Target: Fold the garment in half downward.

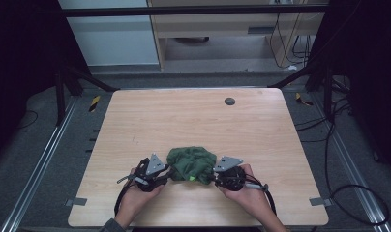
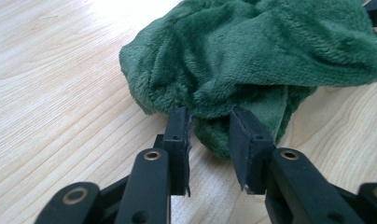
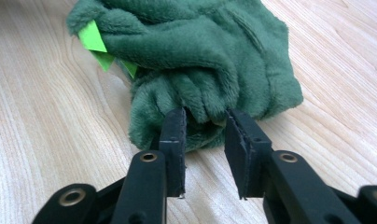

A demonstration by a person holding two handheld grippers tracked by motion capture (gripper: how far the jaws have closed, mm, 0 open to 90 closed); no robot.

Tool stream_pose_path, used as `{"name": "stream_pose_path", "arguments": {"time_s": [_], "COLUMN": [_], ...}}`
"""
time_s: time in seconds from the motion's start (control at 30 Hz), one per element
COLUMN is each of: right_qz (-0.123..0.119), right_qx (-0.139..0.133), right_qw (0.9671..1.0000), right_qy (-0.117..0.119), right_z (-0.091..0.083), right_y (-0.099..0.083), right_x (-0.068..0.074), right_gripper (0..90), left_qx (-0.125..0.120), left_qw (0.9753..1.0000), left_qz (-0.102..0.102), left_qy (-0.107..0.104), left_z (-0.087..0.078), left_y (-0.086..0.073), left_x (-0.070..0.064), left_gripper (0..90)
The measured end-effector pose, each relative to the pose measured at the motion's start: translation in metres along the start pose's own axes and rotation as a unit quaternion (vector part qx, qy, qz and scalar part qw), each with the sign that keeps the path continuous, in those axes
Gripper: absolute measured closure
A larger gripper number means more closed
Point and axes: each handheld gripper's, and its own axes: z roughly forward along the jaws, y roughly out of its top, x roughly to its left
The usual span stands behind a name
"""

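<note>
From above, a crumpled green cloth (image 1: 191, 164) is lying near the table's (image 1: 193, 121) front edge, between the left gripper (image 1: 160, 175) and right gripper (image 1: 217, 177). In the left gripper view, parted jaws are touching its edge. In the right gripper view, parted jaws are straddling a fold beside a bright green tag (image 3: 94, 39).

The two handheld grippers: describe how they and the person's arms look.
Both the left gripper and right gripper are black, each topped by a grey three-cornered plate and trailing a black cable toward the person. In the gripper views, each has two flat black rectangular jaws on black arms with brass-coloured rivets. A grey sleeve cuff shows on the left arm; the hands are bare.
</note>
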Motion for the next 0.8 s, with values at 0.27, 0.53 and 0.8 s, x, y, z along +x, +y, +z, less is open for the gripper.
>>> {"name": "stream_pose_path", "arguments": {"time_s": [0.27, 0.53, 0.8], "right_qz": [0.012, 0.019, 0.036], "right_qx": [-0.002, 0.000, 0.016], "right_qw": [0.9999, 0.9997, 0.9990], "right_qy": [-0.006, -0.013, -0.022], "right_z": [-0.003, -0.011, -0.017], "right_y": [0.000, 0.000, -0.007], "right_x": [-0.004, -0.011, -0.019], "right_gripper": [56.7, 44.3, 24.9], "left_qx": [-0.001, 0.001, 0.015], "left_qw": [1.0000, 0.9998, 0.9985], "left_qz": [-0.004, -0.016, -0.051], "left_qy": [0.007, 0.010, 0.013], "left_z": [-0.004, -0.007, -0.014], "left_y": [-0.003, -0.004, 0.000], "left_x": [0.001, 0.003, 0.015], "left_gripper": [62.5, 52.9, 27.5]}}
